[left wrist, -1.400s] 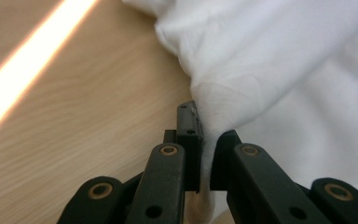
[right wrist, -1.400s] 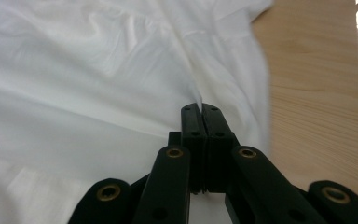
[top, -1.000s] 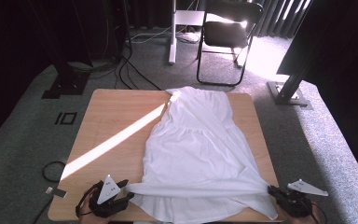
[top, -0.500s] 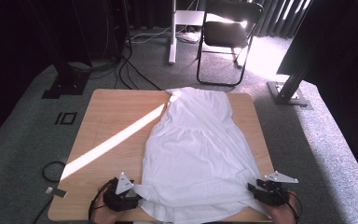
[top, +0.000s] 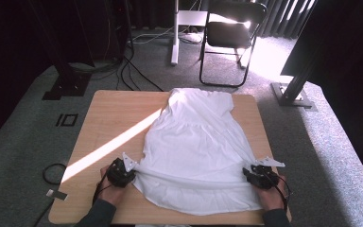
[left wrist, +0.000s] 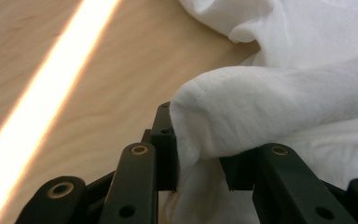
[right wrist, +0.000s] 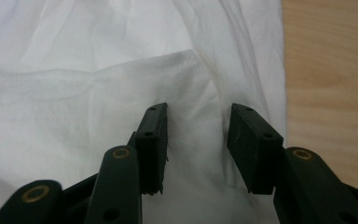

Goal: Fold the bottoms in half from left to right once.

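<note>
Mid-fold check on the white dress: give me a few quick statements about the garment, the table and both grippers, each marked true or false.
1. A white dress lies spread on the wooden table. True.
2. The left gripper has a bunched fold of the dress between its jaws. True.
3. The right gripper sits over bare wood with no cloth near it. False: in the right gripper view its jaws stand apart over white cloth, near the dress's edge.
4. A strip of sunlight crosses the table left of the dress. True.
5. A black chair stands on the table. False: it stands on the carpet beyond the table's far edge.
6. The dress hangs in the air. False: it rests on the table.
</note>
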{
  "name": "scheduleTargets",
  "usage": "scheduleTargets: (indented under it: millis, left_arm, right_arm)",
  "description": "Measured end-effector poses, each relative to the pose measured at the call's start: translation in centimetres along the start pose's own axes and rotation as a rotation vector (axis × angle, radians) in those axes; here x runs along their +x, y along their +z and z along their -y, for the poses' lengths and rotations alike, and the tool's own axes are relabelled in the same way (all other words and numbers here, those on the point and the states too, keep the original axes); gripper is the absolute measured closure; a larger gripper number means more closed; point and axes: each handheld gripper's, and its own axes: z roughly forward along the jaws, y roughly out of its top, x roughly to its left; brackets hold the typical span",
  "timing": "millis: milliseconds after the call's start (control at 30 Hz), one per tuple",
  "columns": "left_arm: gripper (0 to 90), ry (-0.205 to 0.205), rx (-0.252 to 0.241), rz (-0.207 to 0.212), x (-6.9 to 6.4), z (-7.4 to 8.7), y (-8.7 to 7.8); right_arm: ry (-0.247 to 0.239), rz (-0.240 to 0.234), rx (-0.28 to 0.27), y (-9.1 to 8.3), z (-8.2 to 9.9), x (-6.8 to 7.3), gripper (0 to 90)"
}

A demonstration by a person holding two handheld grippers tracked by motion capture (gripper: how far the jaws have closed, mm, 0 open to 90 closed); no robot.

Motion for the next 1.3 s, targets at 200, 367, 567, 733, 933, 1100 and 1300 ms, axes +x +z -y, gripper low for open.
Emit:
scheduleTargets:
  millis: [200, 367, 567, 733, 933, 1100, 1300]
  left_arm:
    - [51.5, -0.167, -0.028, 0.064, 2.9, 0.6, -0.2]
    - [38.2, -0.145, -0.089, 0.087, 3.4, 1.3, -2.7]
    - [35.2, -0.131, -0.049, 0.104, 3.5, 2.5, -2.5]
    - [63.3, -0.107, -0.036, 0.134, 3.0, 2.6, -2.2]
    - [85.0, -0.100, -0.115, 0.132, 2.3, 3.7, -5.5]
    - [90.0, -0.188, -0.177, 0.136, 3.4, 6.1, -8.5]
    - [69.6, -0.199, -0.133, 0.103, 3.6, 6.6, -8.1]
  right_arm:
    - [-0.004, -0.025, 0.033, 1.3, -2.1, 0.4, 49.4]
    - [-0.025, -0.066, -0.014, 1.8, -3.7, 1.0, 36.0]
    - [-0.056, -0.079, 0.030, 2.7, -3.9, 1.2, 71.6]
    - [-0.071, -0.080, -0.052, -0.6, -3.5, 1.6, 87.4]
    - [-0.016, -0.092, -0.160, -6.2, -0.9, 0.0, 87.9]
    - [0.012, -0.126, -0.226, -10.9, 2.4, -1.7, 87.7]
    - [-0.030, -0.205, -0.173, -12.6, 6.0, -2.1, 86.5]
